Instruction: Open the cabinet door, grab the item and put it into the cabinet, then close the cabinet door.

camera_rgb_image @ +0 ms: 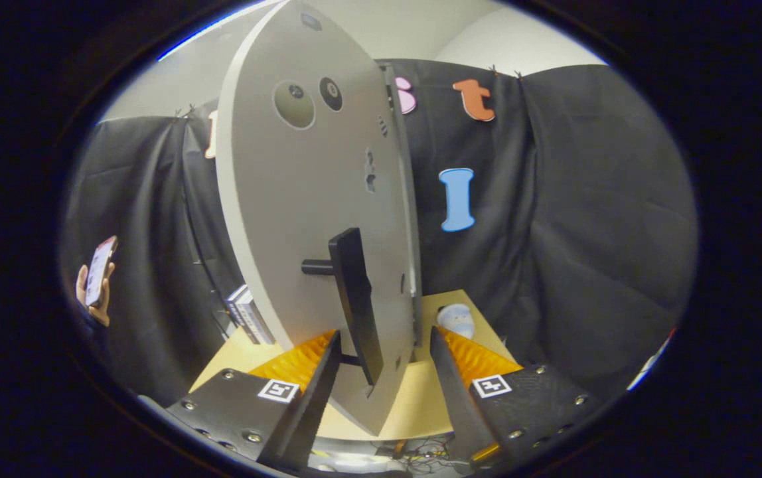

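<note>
Tongs (384, 345) spread wide around the black door handle (354, 299), not pinching. Cabinet door (301, 199) swung open; pale item (455, 320) beyond on desk (447, 392)

No readable text, labels or numbers anywhere.

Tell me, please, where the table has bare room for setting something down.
Bare table lies right of the open door, around the pale item. Left of the door, the books crowd it. The gripper fingers straddle the door's edge and handle, open.
</note>
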{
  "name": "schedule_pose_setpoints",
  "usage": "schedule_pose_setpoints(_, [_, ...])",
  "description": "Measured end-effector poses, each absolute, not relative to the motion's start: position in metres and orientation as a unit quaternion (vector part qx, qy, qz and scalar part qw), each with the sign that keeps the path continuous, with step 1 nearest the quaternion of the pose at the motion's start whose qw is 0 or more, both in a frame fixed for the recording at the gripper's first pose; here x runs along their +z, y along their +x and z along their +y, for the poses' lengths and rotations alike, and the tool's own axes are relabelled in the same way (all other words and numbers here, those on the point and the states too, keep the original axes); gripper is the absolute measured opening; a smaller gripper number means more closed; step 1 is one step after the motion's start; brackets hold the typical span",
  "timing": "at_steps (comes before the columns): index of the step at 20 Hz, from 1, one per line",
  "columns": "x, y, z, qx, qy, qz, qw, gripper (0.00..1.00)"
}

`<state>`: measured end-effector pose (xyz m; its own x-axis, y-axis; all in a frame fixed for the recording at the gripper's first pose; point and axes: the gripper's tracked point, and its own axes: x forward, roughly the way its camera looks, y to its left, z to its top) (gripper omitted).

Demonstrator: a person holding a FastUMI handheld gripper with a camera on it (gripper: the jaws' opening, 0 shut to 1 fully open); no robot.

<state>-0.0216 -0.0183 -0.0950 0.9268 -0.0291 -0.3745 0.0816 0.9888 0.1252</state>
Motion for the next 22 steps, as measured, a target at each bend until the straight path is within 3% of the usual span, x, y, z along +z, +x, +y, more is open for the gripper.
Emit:
schedule_pose_setpoints(8, [-0.094, 0.013, 0.031, 0.071, 0.080, 0.194, 0.975, 0.81])
schedule_pose_setpoints(15, [-0.103, 0.055, 0.087, 0.151, 0.079, 0.194, 0.966, 0.89])
schedule_pose_setpoints(22, [-0.109, 0.103, 0.133, 0.175, 0.070, 0.181, 0.965, 0.94])
